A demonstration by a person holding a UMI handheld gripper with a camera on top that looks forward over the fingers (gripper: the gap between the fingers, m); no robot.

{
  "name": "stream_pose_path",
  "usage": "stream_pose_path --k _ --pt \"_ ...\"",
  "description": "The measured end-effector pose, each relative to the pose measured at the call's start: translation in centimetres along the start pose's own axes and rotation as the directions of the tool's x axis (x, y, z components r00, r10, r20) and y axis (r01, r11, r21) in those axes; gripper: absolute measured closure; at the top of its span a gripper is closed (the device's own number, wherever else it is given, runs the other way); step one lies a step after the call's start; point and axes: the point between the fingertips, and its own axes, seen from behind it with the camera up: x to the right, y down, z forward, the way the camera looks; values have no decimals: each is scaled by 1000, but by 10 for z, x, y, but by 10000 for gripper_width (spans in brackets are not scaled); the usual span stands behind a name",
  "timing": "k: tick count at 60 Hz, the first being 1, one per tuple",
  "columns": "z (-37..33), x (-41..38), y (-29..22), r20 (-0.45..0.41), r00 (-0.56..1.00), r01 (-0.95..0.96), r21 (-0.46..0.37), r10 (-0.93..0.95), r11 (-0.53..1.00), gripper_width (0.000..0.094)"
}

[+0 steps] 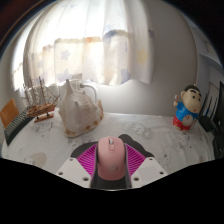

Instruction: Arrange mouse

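White curtains with a faint pattern hang across the whole background, bright with daylight, above a table (pixel 60 150) covered in a pale cloth with a light printed design.

Nearest of all is the gripper (pixel 111 172), its two fingers reaching forward over the table's near edge. A pink mouse (pixel 111 160) sits between them, nose pointing away, with a pale scroll wheel on its top. The magenta pads (pixel 90 160) lie right against its left and right flanks, with no gap visible on either side, so the fingers are closed narrowly on the mouse. Its underside is hidden, so whether it rests on the cloth or is lifted off it cannot be told.

Just beyond the fingertips, a thin dark cable (pixel 125 137) curls across the cloth near the middle of the table.

Farther back, left of centre, stands a cream-coloured bag (pixel 78 108) with handles rising from its top. Left of that, toward the table's far left corner, is a small model ship (pixel 42 100) with masts on a wooden stand.

Toward the far right edge stands a cartoon figure (pixel 187 107) with black hair, a red top and blue legs.
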Motion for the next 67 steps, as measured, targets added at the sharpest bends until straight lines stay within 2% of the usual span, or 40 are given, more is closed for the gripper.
stream_pose_path --k 5,11,13,15,18,20,30,36,45,67 --pt "14 -8 36 -7 1000 5 -56 -5 998 545" --pt "19 -12 61 -12 1000 -12 -102 11 995 457" --pt "19 -12 59 -17 1000 -4 -90 3 996 418" --pt "16 -13 58 -20 1000 5 -97 -7 995 339" --pt "8 -15 53 -12 1000 4 -112 -6 994 67" --pt "-1 -15 46 -8 1000 -14 -117 13 993 101" --pt "-95 6 15 -75 994 -92 -191 79 977 85" --pt "-166 15 17 -97 993 -91 -258 68 962 84" --pt "-233 31 26 -117 993 -46 -282 13 958 82" --pt "-256 43 44 -163 985 -97 -302 49 948 86"
